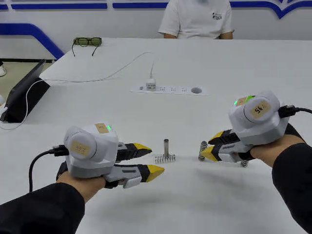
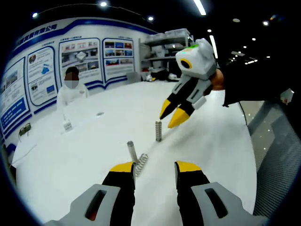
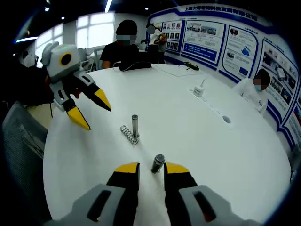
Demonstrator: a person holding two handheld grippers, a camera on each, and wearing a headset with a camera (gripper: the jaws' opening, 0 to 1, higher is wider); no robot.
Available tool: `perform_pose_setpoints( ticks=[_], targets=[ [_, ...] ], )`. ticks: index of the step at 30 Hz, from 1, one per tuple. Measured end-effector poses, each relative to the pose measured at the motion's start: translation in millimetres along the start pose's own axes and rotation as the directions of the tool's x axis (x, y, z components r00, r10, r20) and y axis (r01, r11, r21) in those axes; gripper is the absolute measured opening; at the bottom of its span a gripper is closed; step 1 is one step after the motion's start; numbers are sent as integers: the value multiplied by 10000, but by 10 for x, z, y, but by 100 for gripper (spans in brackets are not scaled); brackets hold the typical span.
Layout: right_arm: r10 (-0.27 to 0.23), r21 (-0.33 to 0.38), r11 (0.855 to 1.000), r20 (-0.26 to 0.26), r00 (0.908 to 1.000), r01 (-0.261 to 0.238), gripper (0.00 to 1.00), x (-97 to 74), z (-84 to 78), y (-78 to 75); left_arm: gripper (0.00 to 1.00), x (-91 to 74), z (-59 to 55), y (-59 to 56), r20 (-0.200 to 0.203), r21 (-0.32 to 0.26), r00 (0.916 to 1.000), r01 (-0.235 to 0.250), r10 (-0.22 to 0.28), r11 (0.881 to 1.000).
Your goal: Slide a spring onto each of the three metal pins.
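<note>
Steel pin stands bare, a loose spring lying at its base. Left gripper gapes empty just left of it; right gripper, jaws parted, faces a spring-covered pin on the bare pin's other side.

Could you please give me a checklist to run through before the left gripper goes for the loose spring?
1. Jaws of the left gripper are open and empty: ok.
2. The loose coiled metal spring lies free on the white table, at the pin's foot: ok.
3. The bare upright metal pin is standing with nothing on it: ok.
4. The right gripper is away from the bare pin, at the spring-covered pin: ok.
5. The third pin carries a spring: cannot tell, as it is mostly hidden under the right gripper.
</note>
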State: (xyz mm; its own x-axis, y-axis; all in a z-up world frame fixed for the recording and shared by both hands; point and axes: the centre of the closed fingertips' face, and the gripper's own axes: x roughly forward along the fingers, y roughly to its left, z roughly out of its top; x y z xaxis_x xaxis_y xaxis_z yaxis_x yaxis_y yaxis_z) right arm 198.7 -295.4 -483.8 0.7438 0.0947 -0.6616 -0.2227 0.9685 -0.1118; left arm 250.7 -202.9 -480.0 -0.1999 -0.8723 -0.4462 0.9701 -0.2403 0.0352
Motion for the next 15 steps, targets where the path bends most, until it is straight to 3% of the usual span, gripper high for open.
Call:
perform_pose_setpoints(
  ticks=[5, 15],
  targets=[
    [-83, 43, 10000, 225, 9997, 82, 21, -114, 3, 88, 34, 96, -56, 99, -319, -29, 9995, 68, -69, 10000],
    [-308, 562, 9981, 910, 9954, 258, 22, -311, 32, 232, 32, 309, -206, 193, -1059, 36, 9940, 293, -287, 9996]
  ],
)
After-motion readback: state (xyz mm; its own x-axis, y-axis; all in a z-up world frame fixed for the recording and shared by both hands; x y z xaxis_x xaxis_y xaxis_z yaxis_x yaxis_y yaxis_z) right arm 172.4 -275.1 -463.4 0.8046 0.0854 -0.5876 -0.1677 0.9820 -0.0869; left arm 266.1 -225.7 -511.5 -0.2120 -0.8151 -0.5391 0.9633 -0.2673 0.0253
